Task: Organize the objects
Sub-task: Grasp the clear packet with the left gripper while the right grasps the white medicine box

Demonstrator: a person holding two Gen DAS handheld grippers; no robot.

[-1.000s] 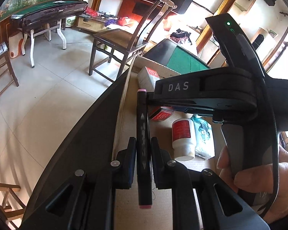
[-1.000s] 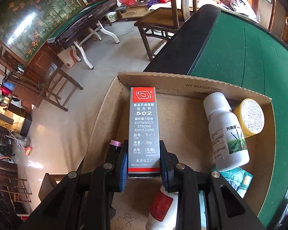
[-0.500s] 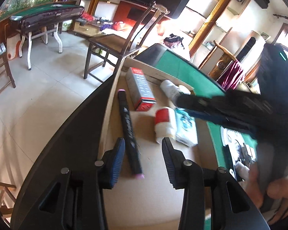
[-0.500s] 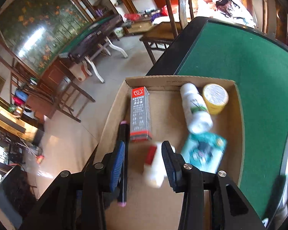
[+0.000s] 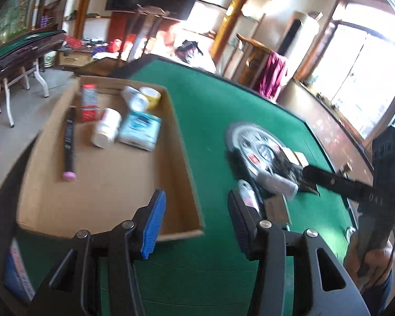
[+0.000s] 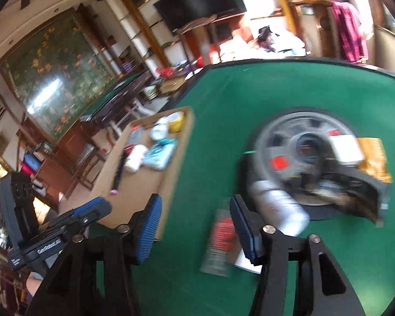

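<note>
1. Left wrist view shows the shallow brown cardboard box (image 5: 181,142) at the left edge of the green felt table (image 5: 223,110). Inside lie the black marker with pink caps (image 5: 69,142), the red-and-grey glue carton (image 5: 89,102), a white bottle with a red label (image 5: 105,127), a teal packet (image 5: 141,130), another white bottle (image 5: 135,100) and a yellow-lidded jar (image 5: 151,95).
2. A second ago I was pinching the marker with my left gripper (image 5: 196,226) and the glue carton with my right gripper (image 6: 194,226); both items now rest in the box, and both grippers are spread wide and empty.
3. I judge those two placements done, so the work moves to the next pickup.
4. Both views have swung right, off the box, toward the round grey-and-black centre disc (image 6: 266,137) of the table.
5. On and beside it wait unsorted things: a silver cylinder (image 6: 279,210), a clear container with a red label (image 6: 220,239), a white box (image 6: 346,148) and an orange packet (image 6: 375,158).
6. Blur hides their details.
</note>
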